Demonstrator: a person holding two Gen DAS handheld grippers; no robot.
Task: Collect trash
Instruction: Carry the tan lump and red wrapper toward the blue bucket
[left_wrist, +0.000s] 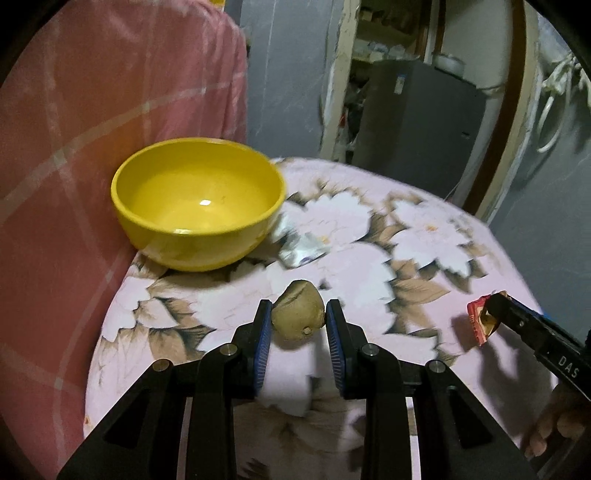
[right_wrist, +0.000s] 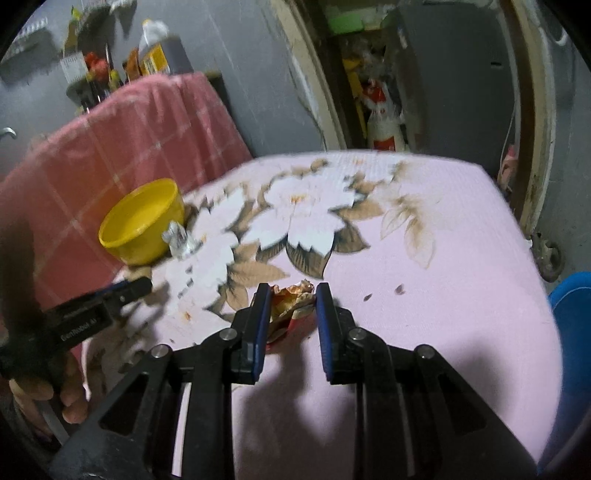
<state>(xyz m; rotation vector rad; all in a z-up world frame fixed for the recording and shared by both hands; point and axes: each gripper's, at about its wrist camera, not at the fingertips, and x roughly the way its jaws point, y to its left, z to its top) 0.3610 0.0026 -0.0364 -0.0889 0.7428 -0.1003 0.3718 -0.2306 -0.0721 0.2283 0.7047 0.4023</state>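
Observation:
My left gripper (left_wrist: 298, 314) is shut on a brown crumpled ball of paper (left_wrist: 298, 314), held between its blue pads just above the flowered cloth. My right gripper (right_wrist: 290, 301) is shut on a red and gold crumpled wrapper (right_wrist: 291, 304); the wrapper also shows in the left wrist view (left_wrist: 480, 321) at the tip of the right gripper. A yellow bowl (left_wrist: 197, 201) stands empty at the table's back left; it also shows in the right wrist view (right_wrist: 142, 221). A crumpled silver foil piece (left_wrist: 301, 249) lies beside the bowl, also seen in the right wrist view (right_wrist: 179, 240).
The table has a pink flowered cloth (right_wrist: 424, 295). A pink checked cloth (left_wrist: 92, 147) covers something tall at the left, touching the bowl. Small dark crumbs (right_wrist: 384, 293) lie on the cloth. A blue container (right_wrist: 572, 332) is off the right edge. A grey fridge (left_wrist: 417, 122) stands behind.

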